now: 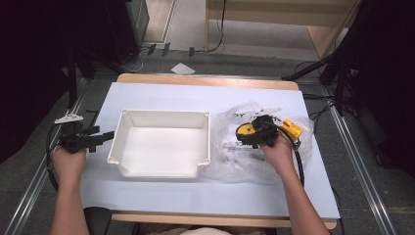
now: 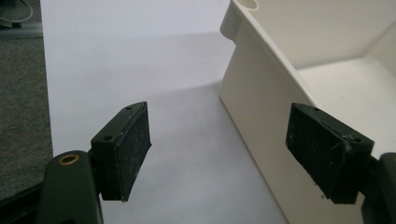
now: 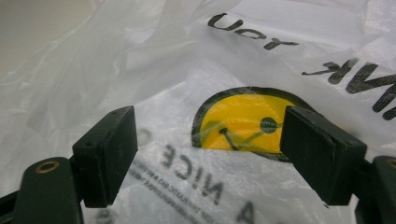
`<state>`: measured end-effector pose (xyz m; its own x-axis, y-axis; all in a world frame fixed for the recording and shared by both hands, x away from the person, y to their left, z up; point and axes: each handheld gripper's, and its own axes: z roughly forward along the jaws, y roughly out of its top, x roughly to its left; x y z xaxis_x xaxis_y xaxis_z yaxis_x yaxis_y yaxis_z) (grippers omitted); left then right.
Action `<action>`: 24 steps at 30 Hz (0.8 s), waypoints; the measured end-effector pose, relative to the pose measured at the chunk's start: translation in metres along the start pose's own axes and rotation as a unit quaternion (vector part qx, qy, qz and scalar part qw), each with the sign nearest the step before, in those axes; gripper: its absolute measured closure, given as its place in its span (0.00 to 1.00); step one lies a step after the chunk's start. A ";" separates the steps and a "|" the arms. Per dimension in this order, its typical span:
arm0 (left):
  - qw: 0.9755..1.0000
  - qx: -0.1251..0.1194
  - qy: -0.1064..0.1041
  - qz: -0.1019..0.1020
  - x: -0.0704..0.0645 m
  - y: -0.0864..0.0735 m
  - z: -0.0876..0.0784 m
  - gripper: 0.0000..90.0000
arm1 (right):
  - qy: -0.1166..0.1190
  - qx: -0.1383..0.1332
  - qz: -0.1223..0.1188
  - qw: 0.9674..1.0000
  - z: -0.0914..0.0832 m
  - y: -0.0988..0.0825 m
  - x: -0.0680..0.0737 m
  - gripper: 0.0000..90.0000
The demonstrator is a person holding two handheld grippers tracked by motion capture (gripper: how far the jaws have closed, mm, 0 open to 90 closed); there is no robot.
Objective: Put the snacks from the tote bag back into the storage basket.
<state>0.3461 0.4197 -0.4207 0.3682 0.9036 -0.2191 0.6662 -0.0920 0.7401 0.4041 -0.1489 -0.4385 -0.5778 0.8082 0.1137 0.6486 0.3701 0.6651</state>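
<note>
Counter (image 1: pixel 161 196) under a white sheet, wood edge showing at far and near sides. White plastic bin (image 1: pixel 161 143) at centre, upright, nothing inside. Crumpled clear plastic bag (image 1: pixel 240 161) just right of the bin, touching or nearly touching its right wall; black lettering and a yellow smiley print (image 3: pixel 243 122) on the film. Small yellow item (image 1: pixel 291 128) at the bag's far right edge, inside or beneath the film, cannot tell which. Right hand-held gripper (image 1: pixel 262 131) low over the bag, jaws wide, spanning the smiley print, nothing pinched between the pads (image 3: pixel 108 154). Left hand-held gripper (image 1: pixel 100 138) just off the bin's left wall, jaws wide and empty, one pad (image 2: pixel 322 151) hanging by the bin's outer wall, no contact evident. Progress, as judged: very early. Bag not yet gripped, bin not yet steadied. Remaining: closing on the film, lifting, likely moving it to the bin.
</note>
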 end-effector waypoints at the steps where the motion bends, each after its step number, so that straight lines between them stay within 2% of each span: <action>1: 1.000 0.000 0.000 0.000 0.000 0.000 0.001 0.26 | 0.006 0.002 0.006 1.000 -0.001 0.001 0.001 0.21; 7: 1.000 0.003 -0.001 0.004 0.000 0.000 0.000 0.26 | 0.010 -0.002 -0.017 1.000 -0.007 0.007 0.007 0.20; 15: 1.000 0.001 -0.002 0.009 0.000 0.002 -0.001 0.26 | 0.015 0.007 -0.022 1.000 -0.011 0.009 0.010 0.20; 17: 1.000 0.003 -0.004 0.009 0.000 0.003 0.000 0.26 | 0.023 0.008 -0.026 0.999 -0.011 0.009 0.009 0.28; 20: 1.000 0.007 -0.005 0.012 0.000 0.003 0.001 0.26 | 0.019 0.013 -0.028 0.999 -0.011 0.010 0.009 0.28; 22: 1.000 0.008 -0.004 0.012 -0.001 0.002 0.000 0.26 | 0.024 0.008 -0.037 0.999 -0.011 0.010 0.008 0.28; 24: 1.000 0.006 -0.004 0.014 -0.002 0.002 0.000 0.26 | 0.027 0.007 -0.032 0.999 -0.012 0.011 0.008 0.28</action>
<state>0.3466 0.4183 -0.4186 0.3924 0.8968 -0.2041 0.6639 -0.1226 0.7377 0.4006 -0.1443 -0.4213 -0.6443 0.7566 0.1112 0.6161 0.4274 0.6617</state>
